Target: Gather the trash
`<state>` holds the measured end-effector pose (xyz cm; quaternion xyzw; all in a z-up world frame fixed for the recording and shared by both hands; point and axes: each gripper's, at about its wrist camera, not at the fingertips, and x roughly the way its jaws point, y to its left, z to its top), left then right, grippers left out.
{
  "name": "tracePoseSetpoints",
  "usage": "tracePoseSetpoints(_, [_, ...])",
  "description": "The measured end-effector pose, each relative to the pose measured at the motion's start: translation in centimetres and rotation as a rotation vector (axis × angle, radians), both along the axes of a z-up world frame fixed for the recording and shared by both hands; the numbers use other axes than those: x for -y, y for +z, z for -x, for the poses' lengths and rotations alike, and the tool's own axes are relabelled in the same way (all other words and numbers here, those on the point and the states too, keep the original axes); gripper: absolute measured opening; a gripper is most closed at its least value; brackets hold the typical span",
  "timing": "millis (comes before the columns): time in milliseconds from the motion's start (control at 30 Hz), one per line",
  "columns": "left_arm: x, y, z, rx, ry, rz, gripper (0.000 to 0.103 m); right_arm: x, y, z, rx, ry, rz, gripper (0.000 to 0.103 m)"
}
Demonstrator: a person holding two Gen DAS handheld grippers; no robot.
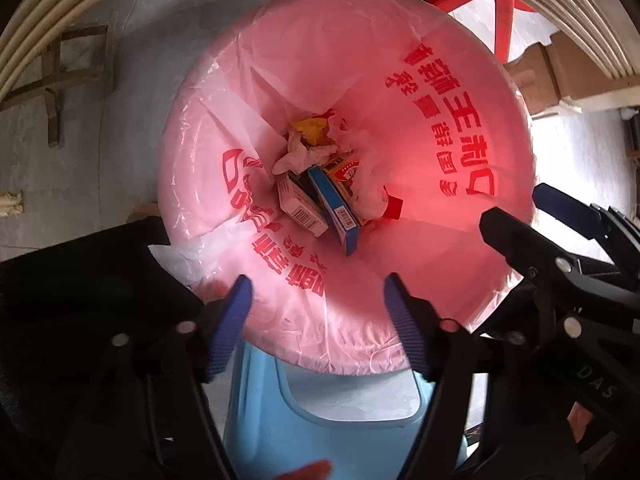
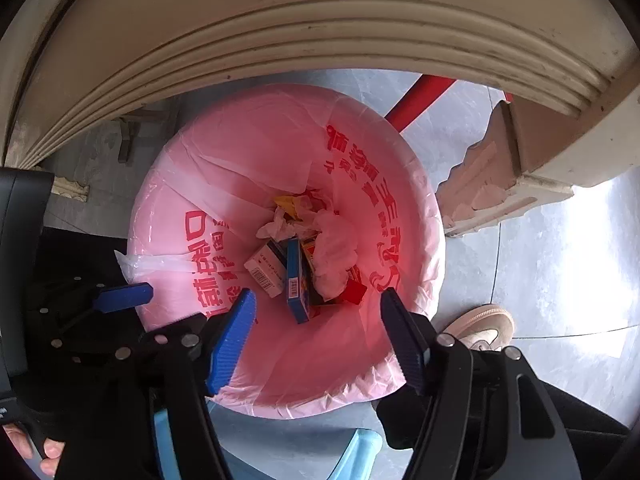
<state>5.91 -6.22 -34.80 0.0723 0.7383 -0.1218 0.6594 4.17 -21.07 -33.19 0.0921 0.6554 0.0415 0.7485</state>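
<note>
Several boxes [image 1: 334,204] half buried under crumpled tissue [image 1: 300,152].

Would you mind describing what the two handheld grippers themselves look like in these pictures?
Both match: the left gripper and right gripper have black plastic frames with silver rivets and two tapered fingers faced with ribbed blue pads. Pale letters reading "DAS" mark the right gripper's body in the left wrist view. Bare fingers grip a handle; no cables show.

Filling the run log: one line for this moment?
left gripper: open, empty | right gripper: open, empty | both over pink-lined trash bin | boxes, tissues inside
</note>
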Motion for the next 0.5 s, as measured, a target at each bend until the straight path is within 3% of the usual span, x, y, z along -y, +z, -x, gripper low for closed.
tracePoseSetpoints(300, [0.1, 1.3, 0.2, 0.048, 0.002, -0.035, 0.075, 0.8, 1.6, 0.8, 0.040, -0.039, 0.050, 0.064])
tracePoseSetpoints(500, [1.1, 4.4, 1.5, 0.159, -0.058, -0.048, 0.075, 1.1, 4.1, 2.7, 0.102, -0.042, 0.133, 0.064])
